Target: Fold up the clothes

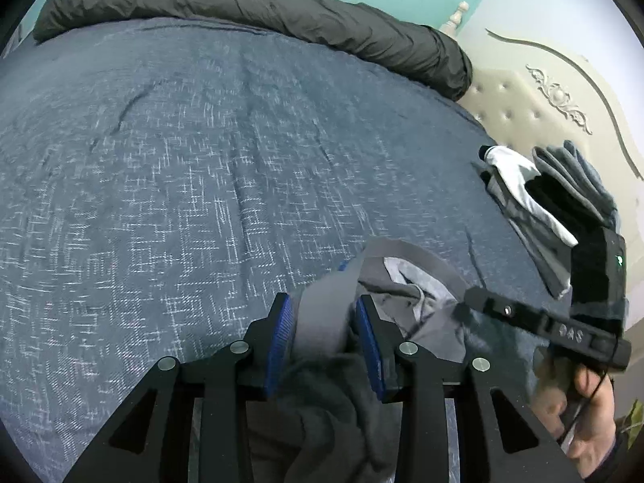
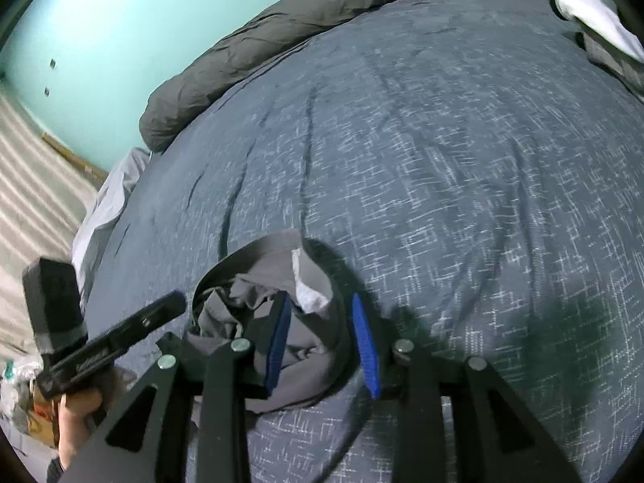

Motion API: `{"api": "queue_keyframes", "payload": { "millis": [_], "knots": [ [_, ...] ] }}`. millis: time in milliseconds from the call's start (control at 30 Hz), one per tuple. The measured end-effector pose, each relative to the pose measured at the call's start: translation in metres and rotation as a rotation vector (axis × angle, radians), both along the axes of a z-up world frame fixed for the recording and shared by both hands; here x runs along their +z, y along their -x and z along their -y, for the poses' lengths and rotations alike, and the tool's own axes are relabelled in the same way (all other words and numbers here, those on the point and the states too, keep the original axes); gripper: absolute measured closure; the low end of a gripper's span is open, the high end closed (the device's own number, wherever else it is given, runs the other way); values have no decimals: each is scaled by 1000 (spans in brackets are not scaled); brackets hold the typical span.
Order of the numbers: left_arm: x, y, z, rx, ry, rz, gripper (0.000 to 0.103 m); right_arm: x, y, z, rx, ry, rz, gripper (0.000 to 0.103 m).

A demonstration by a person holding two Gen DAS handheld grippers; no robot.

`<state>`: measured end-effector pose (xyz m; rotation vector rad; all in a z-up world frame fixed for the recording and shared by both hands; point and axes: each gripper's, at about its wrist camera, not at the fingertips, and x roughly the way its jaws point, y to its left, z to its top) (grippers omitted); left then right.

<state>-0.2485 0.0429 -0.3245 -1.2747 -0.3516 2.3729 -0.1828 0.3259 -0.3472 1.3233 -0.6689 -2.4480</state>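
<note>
A grey garment with an elastic waistband lies bunched on the blue bed cover. My left gripper is shut on the garment's waistband, cloth filling the gap between the blue pads. In the right wrist view the same garment lies between the fingers of my right gripper, whose jaws stand apart around the waistband edge without pinching it. The right gripper also shows at the right of the left wrist view, and the left gripper at the left of the right wrist view.
A dark rolled duvet lies along the far side of the bed. A pile of white, black and grey clothes sits by the cream headboard. A teal wall and the floor lie beyond the bed's edge.
</note>
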Motion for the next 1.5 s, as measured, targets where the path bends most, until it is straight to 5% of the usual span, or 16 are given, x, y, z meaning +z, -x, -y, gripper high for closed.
{"api": "queue_keyframes", "payload": {
  "millis": [200, 367, 700, 900, 1400, 1500],
  "knots": [
    [-5, 5, -7, -47, 13, 10, 69, -4, 2, 10, 32, -15, 14, 71],
    [-5, 3, -3, -39, 24, 3, 96, -8, 4, 14, 46, -25, 25, 71],
    [30, -7, 48, 119, 3, -100, 98, -9, 9, 24, 55, -24, 33, 71],
    [51, -18, 92, 255, -10, -170, 98, 11, 5, 41, 91, -29, -42, 71],
    [54, -35, 131, 290, 30, -182, 98, 3, 20, 119, 264, -80, -55, 62],
    [54, -36, 141, 305, 29, -178, 98, -2, 21, 125, 273, -110, -51, 87]
  ]
}}
